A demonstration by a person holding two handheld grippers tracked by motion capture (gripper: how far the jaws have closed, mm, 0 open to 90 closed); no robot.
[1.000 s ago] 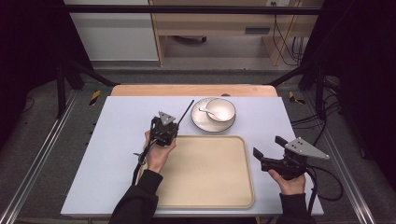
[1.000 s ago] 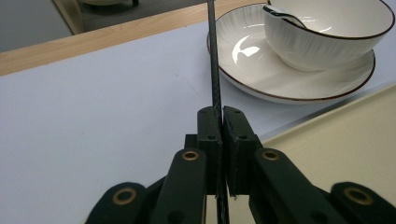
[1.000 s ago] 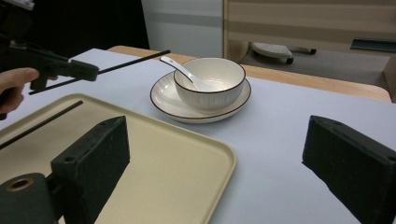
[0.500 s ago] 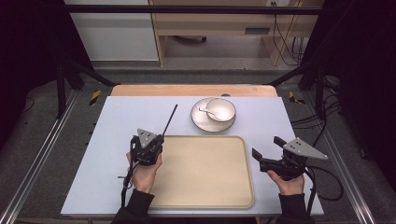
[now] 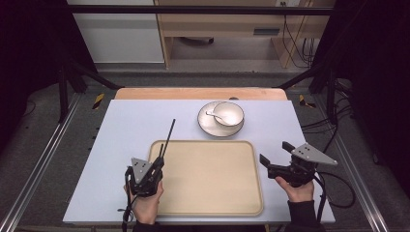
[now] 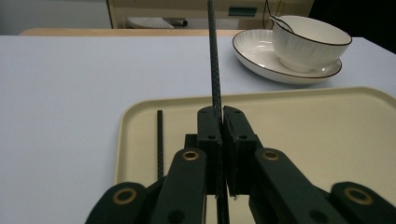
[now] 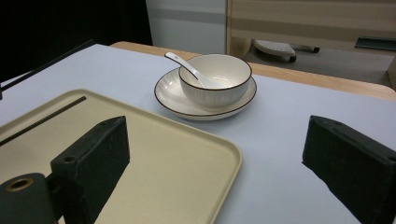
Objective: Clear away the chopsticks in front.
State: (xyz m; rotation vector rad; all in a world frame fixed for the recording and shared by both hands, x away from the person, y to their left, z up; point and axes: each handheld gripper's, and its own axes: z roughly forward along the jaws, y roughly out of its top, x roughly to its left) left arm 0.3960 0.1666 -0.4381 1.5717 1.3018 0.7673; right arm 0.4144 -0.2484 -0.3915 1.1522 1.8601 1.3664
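While our left gripper (image 5: 153, 170) clamps a black chopstick (image 6: 214, 70) at the lower left of the high view, a second chopstick (image 6: 159, 142) lies in the tray (image 5: 212, 193); our right gripper (image 5: 276, 158) gapes wide, lower right.

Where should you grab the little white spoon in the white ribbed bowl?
Grip the little white spoon by its thin handle, which sticks up over the rim of the white ribbed bowl. Probably come down from above, jaws across the handle; its scoop sits deep inside the bowl.
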